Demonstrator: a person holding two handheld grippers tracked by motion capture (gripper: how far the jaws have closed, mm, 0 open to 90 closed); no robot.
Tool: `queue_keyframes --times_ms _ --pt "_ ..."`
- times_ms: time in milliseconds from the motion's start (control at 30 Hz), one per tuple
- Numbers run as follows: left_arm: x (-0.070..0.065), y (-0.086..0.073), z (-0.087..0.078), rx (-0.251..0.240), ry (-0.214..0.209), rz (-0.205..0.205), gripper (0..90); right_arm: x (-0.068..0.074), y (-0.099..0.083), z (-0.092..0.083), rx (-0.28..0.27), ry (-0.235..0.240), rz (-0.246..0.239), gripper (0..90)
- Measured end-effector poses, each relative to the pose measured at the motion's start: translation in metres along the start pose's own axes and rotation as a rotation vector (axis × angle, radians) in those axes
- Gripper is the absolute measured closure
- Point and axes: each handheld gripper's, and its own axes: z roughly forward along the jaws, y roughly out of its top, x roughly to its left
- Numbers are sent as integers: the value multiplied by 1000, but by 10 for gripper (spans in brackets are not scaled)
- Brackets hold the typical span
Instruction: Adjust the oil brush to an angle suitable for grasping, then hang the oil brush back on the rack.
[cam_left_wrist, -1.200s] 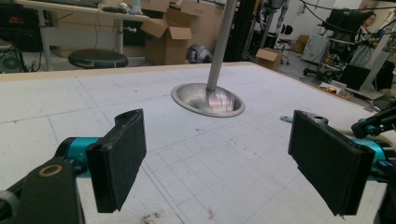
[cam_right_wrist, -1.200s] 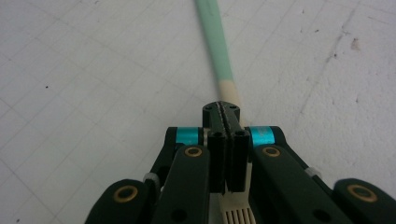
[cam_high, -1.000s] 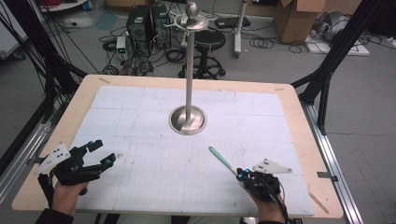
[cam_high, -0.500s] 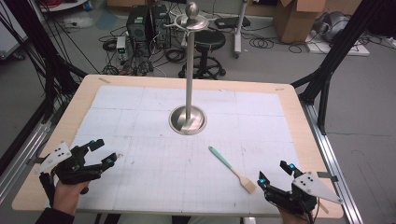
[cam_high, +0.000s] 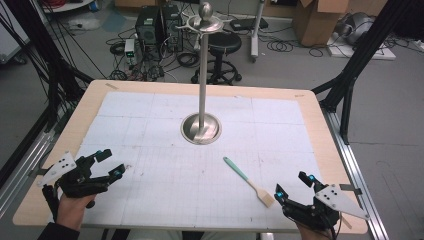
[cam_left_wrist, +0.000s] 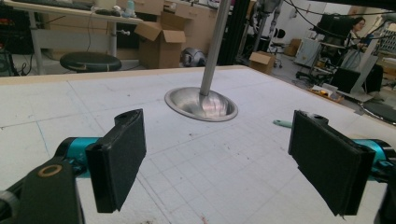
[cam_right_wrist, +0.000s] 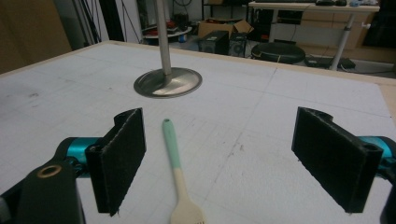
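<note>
A spatula (cam_high: 247, 181) with a teal handle and a pale slotted head lies flat on the white grid mat, right of centre. My right gripper (cam_high: 292, 185) sits just right of its head near the front edge. Its jaws have just been opening and stand wide apart, with nothing between the pads. In the right gripper view the spatula (cam_right_wrist: 175, 163) lies on the mat ahead of the open right gripper (cam_right_wrist: 224, 163). My left gripper (cam_high: 111, 162) rests open at the front left. The left gripper (cam_left_wrist: 219, 163) holds nothing, and the teal handle tip (cam_left_wrist: 282, 123) shows far off.
A tall metal stand with a round dished base (cam_high: 201, 127) rises from the middle of the mat. The wooden table rim (cam_high: 320, 120) frames the mat. Black frame legs flank the table. A stool (cam_high: 223, 45), computers and cardboard boxes stand on the floor beyond.
The right gripper, earlier shut on the spatula's head end, has let go and drawn back to the right. The spatula now lies free on the mat. The left gripper has not moved.
</note>
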Motion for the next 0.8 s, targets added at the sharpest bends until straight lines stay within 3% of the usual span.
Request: queue_keyframes --times_ms 800 --pt "-2 0 6 9 -15 17 193 -2 1 3 35 40 23 168"
